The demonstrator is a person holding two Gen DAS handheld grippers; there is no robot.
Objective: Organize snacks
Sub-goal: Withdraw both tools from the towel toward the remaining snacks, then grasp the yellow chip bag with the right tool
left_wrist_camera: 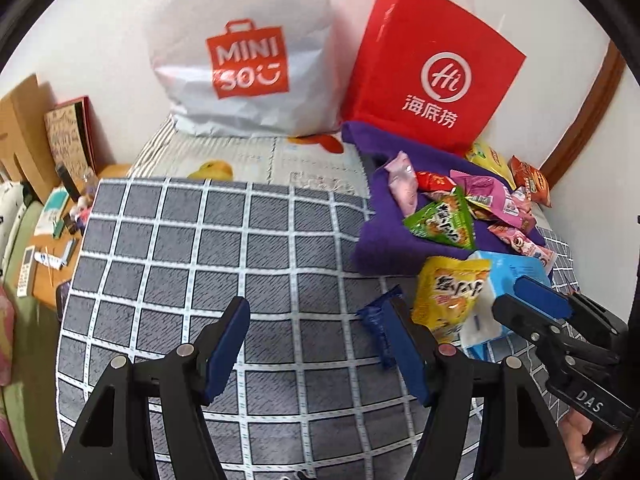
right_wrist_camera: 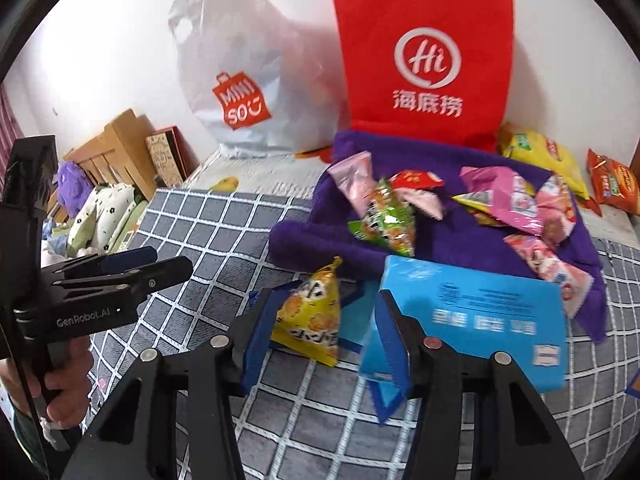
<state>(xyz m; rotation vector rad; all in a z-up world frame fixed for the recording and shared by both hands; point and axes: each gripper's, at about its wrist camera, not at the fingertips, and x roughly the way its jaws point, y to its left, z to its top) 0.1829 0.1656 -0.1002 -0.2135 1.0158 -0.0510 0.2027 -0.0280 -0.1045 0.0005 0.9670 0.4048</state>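
Note:
My right gripper [right_wrist_camera: 326,332] stands open around a yellow snack packet [right_wrist_camera: 312,316] on the grey checked blanket [right_wrist_camera: 224,236]. Its left pad is at the packet's edge and a gap shows at the right pad. A light blue box [right_wrist_camera: 480,308] lies just right of it. Behind, a purple towel [right_wrist_camera: 440,240] carries a green packet [right_wrist_camera: 388,224] and several pink ones. My left gripper [left_wrist_camera: 316,320] is open over bare blanket [left_wrist_camera: 180,248], with a dark blue wrapper [left_wrist_camera: 376,316] beside its right finger. The yellow packet [left_wrist_camera: 448,292] and blue box [left_wrist_camera: 512,268] lie to its right, under the right gripper [left_wrist_camera: 520,304].
A red paper bag [right_wrist_camera: 424,60] and a white Miniso bag [right_wrist_camera: 240,100] lean on the wall at the back. Yellow [right_wrist_camera: 540,152] and orange [right_wrist_camera: 612,180] snack bags lie at the far right. A cluttered wooden bedside table [left_wrist_camera: 48,280] stands left of the bed.

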